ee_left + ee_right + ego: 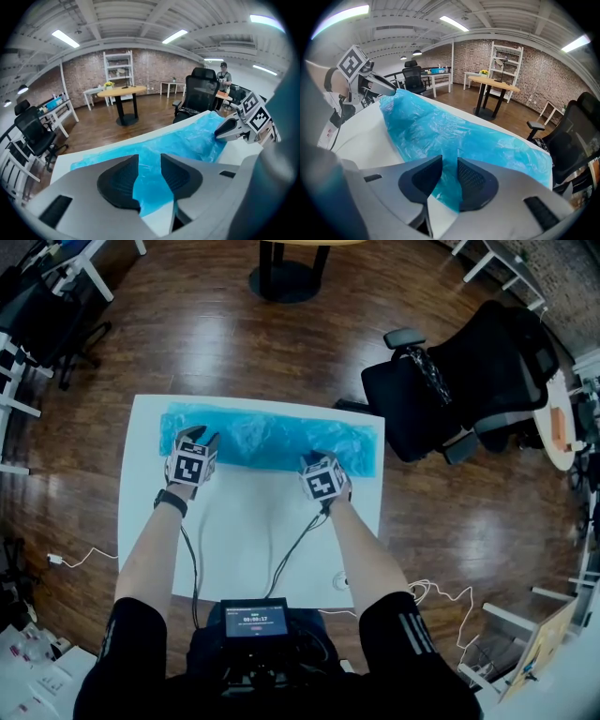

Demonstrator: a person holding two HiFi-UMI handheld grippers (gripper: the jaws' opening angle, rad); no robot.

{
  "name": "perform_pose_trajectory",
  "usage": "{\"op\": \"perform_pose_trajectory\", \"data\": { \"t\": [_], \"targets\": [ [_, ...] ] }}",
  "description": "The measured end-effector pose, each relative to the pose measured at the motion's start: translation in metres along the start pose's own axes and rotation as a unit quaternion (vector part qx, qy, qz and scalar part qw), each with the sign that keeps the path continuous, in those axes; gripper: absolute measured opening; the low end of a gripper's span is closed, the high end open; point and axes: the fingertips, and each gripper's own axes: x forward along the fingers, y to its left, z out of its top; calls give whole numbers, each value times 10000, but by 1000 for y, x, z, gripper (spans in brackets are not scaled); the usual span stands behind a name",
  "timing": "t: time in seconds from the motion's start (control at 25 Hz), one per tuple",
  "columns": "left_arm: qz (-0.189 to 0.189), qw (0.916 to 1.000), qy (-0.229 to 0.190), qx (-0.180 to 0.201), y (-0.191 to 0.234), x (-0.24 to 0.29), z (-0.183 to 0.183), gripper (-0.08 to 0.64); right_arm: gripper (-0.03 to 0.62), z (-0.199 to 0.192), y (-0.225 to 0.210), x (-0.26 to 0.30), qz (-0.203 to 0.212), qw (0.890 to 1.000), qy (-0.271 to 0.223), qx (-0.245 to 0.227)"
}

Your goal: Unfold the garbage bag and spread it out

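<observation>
Lying flat on the table (253,540) — the garbage bag (272,437) runs left-right.

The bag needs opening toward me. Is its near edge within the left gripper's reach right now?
Probably yes. The left gripper sits at the garbage bag's near edge, jaws apart with blue film between them; nothing on the table blocks it.

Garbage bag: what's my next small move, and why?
Probably close the left gripper and right gripper on the near edge of the garbage bag: both straddle it, jaws apart, and the bag lies as a narrow strip, not yet spread.
</observation>
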Motion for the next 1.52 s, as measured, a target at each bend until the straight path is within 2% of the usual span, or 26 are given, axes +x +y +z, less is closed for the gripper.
{"op": "perform_pose_trajectory", "data": {
  "t": [0.2, 0.36, 0.48, 0.6, 1.16, 1.24, 1.32, 1.4, 1.52],
  "targets": [
    [-75, 9996, 264, 0, -8, 18, -5, 184, 137, 1, 1, -1, 5, 10000, -49, 36],
    [-16, 9983, 582, 17, -6, 31, -21, 195, 137, -1, 2, -1, 58, 9999, -53, 85],
    [199, 9967, 787, 37, 6, 36, -34, 196, 137, -1, 3, -2, 61, 9999, -78, 61],
    [188, 9957, 904, 34, 8, 41, -42, 196, 137, 0, 4, -2, 74, 9999, -97, 53],
    [126, 9960, 864, 174, 4, 48, -36, 198, 137, -1, 2, -2, 131, 9998, -156, 77],
    [63, 9973, 665, 300, -1, 49, -24, 196, 137, -1, 2, -3, 130, 9997, -173, 67],
    [138, 9966, 559, 591, -3, 46, -9, 195, 137, -1, 2, -3, 123, 9997, -200, 56],
    [156, 9933, 568, 997, -4, 47, 2, 195, 137, -1, 2, -3, 119, 9997, -215, 64],
    [-20, 9845, 743, 1587, -9, 58, 10, 195, 137, 0, 2, -3, 140, 9996, -227, 99]
  ]
}}
